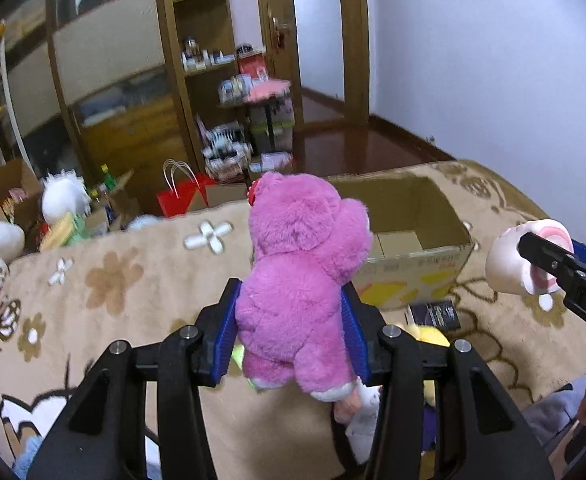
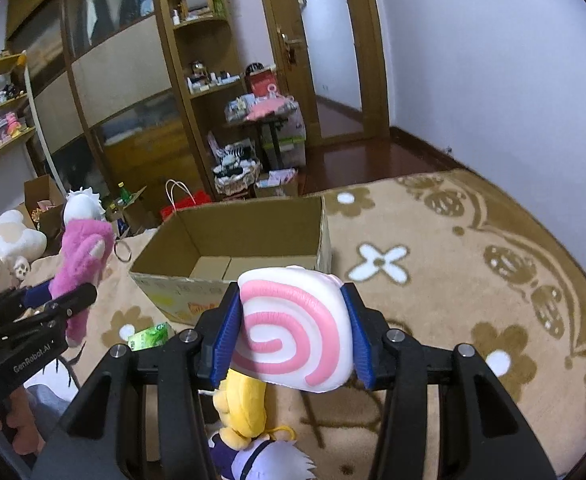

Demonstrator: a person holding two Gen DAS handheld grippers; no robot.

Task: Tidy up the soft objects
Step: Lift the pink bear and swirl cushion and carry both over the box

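Pink plush bear (image 1: 297, 280), pinched by the left gripper (image 1: 291, 328), and swirl cushion (image 2: 293, 328), clamped in the right gripper (image 2: 293, 332), face the cardboard box (image 2: 229, 236) at twelve o'clock, likely for dropping in.

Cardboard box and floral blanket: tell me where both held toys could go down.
The open brown cardboard box shows a bare floor. The beige floral blanket lies bare between the box and the white wall. It is crowded below the grippers, where the yellow plush and the small green packet lie.
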